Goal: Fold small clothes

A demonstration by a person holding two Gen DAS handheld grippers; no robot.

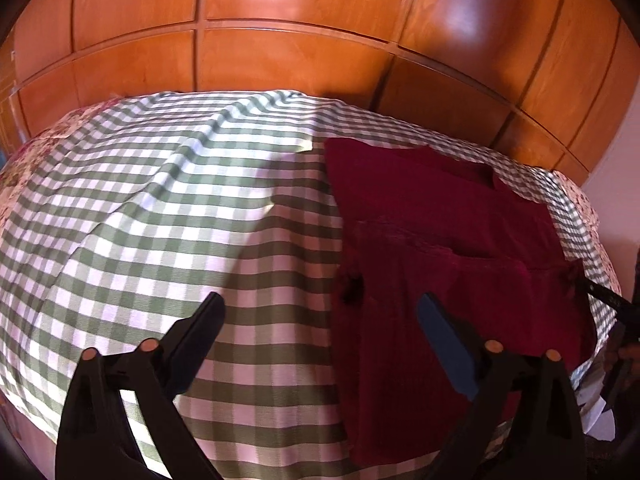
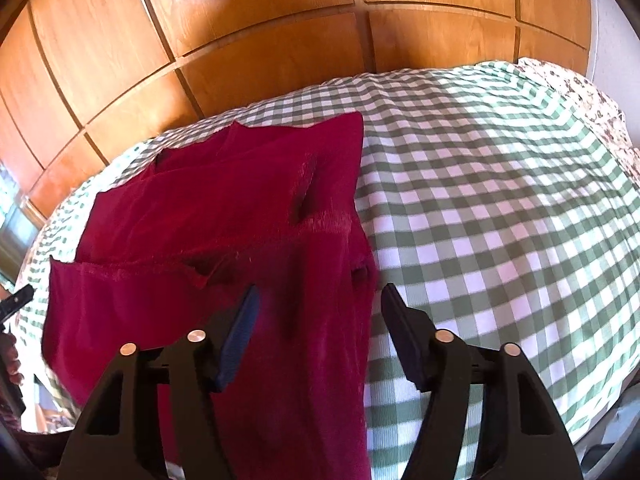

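A dark red garment (image 1: 440, 216) lies partly folded on the green-and-white checked cloth (image 1: 168, 208), toward the right in the left wrist view. My left gripper (image 1: 320, 306) is open and straddles the garment's left edge: one finger hangs over the checks, the other over the red fabric. In the right wrist view the red garment (image 2: 208, 224) fills the left half. My right gripper (image 2: 320, 298) is open over its right edge, with red fabric below the gap and no pad pressing on it. The right gripper's tip (image 1: 610, 298) shows by the garment's right corner.
The checked cloth (image 2: 500, 200) covers a bed, with a flowered cover (image 2: 588, 96) showing at its edges. Glossy wooden cupboard doors (image 1: 288, 40) stand right behind it. The left gripper's tip (image 2: 16, 304) and a hand (image 2: 12, 360) show at the frame's left edge.
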